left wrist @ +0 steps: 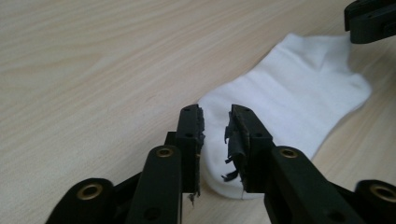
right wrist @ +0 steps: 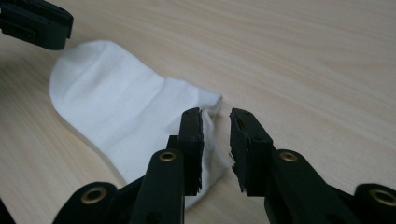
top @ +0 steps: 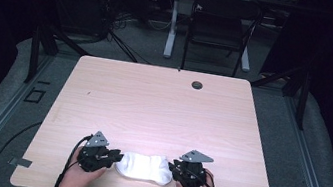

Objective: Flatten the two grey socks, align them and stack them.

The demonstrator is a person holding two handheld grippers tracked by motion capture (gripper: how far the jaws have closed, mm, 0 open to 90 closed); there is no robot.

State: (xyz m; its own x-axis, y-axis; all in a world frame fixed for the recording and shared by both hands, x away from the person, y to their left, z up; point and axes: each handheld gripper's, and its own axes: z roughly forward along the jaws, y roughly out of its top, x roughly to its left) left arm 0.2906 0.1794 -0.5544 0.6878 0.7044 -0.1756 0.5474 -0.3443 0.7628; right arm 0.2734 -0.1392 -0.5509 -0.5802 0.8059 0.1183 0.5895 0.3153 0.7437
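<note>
White knit sock point(top: 144, 167), soft, flat on pale woodgrain table point(top: 163, 103)

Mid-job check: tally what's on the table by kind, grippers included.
White sock: 1
Black grippers: 2, the left gripper and the right gripper, one at each end of the sock, jaws apart
Total: 3

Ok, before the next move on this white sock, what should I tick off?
1. Sock lies flat on the table: ok.
2. Left gripper jaws parted, not pinching the sock end beneath them: ok.
3. Right gripper jaws parted over the other end, no cloth pinched: ok.
4. Grippers at opposite ends, apart from each other: ok.
5. Sock single or a stacked pair: cannot tell.
</note>
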